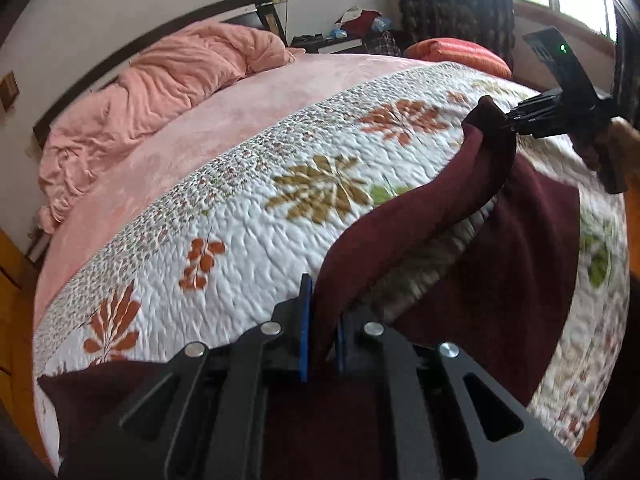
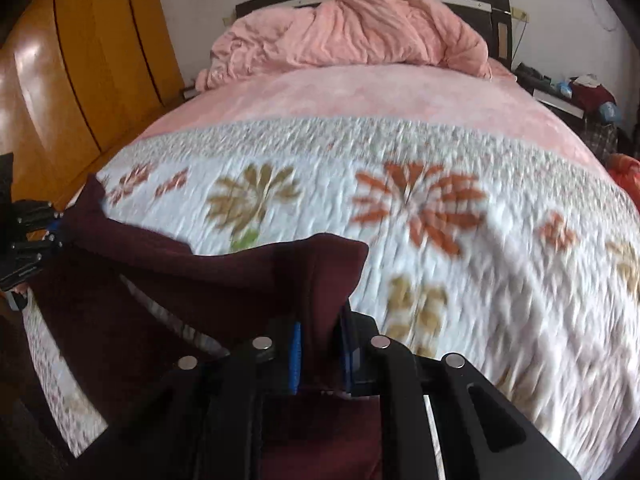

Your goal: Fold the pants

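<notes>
Both hand-held grippers, left [image 1: 320, 320] and right [image 2: 320, 344], pinch unlabelled maroon pants [image 1: 400, 232].

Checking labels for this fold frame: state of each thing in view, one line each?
pants: dark red, lifted, edge strung between both grippers, rest draped on the quilt
left gripper: shut on pants
right gripper: shut on pants
quilt: floral, spread flat over the bed
pink duvet: bunched against the headboard
wardrobe: doors closed
</notes>
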`<state>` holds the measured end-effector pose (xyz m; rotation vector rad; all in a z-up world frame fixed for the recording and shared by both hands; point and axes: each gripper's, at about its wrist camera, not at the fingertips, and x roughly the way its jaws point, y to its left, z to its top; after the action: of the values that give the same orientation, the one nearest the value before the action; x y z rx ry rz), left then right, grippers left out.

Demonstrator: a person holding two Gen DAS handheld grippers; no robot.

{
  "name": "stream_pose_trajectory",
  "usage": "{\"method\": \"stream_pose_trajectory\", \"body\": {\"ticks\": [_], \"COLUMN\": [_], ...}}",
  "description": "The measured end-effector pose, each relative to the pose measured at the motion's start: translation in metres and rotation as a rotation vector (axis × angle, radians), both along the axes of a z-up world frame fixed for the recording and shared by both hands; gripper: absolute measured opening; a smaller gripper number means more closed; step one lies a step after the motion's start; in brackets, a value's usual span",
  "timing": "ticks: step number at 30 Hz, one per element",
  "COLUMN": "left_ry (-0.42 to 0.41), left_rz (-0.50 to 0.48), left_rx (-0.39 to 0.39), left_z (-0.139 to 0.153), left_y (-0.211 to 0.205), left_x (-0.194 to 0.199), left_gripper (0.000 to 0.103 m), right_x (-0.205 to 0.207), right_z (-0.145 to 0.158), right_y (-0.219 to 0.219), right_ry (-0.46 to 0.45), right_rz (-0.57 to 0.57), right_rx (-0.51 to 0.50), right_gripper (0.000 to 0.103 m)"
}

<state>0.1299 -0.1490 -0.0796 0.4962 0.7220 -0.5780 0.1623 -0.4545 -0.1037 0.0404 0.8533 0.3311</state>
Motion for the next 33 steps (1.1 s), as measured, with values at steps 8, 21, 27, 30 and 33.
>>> {"method": "stream_pose_trajectory", "body": {"ticks": [8,21,27,30,33], "left_ry": [-0.034,0.095,0.117,0.127,0.148], "left_rz": [0.01,0.054,0.077,0.092,0.12], "left_rx": [-0.094,0.005,-0.022,-0.026,-0.053], "left_z": [0.009,-0.086,-0.086,-0.084,-0.081], "left_y": [0.004,-0.012,-0.01,-0.012,-0.01], "left_x": [-0.05,-0.101,-0.097,-0.097,-0.094], "left_gripper": [0.008,0.014,0.016,0.016,0.017], "right_x": [-0.045,-0.129,-0.145,-0.142,-0.134], "right_z": [0.018,-0.031,-0.034,-0.048,-0.057], "right_y": [-0.004,-0.044,-0.051,-0.055,-0.045], "right_ry": [-0.088,0.179,0.261,0.303,0.33], "right_rz": [-0.021,-0.189,-0.307,-0.344,-0.326], "right_rx": [0.004,0.216,0.5,0.7,0.817], "right_gripper": [0.018,0.061,0.07,0.069,0.067]}}
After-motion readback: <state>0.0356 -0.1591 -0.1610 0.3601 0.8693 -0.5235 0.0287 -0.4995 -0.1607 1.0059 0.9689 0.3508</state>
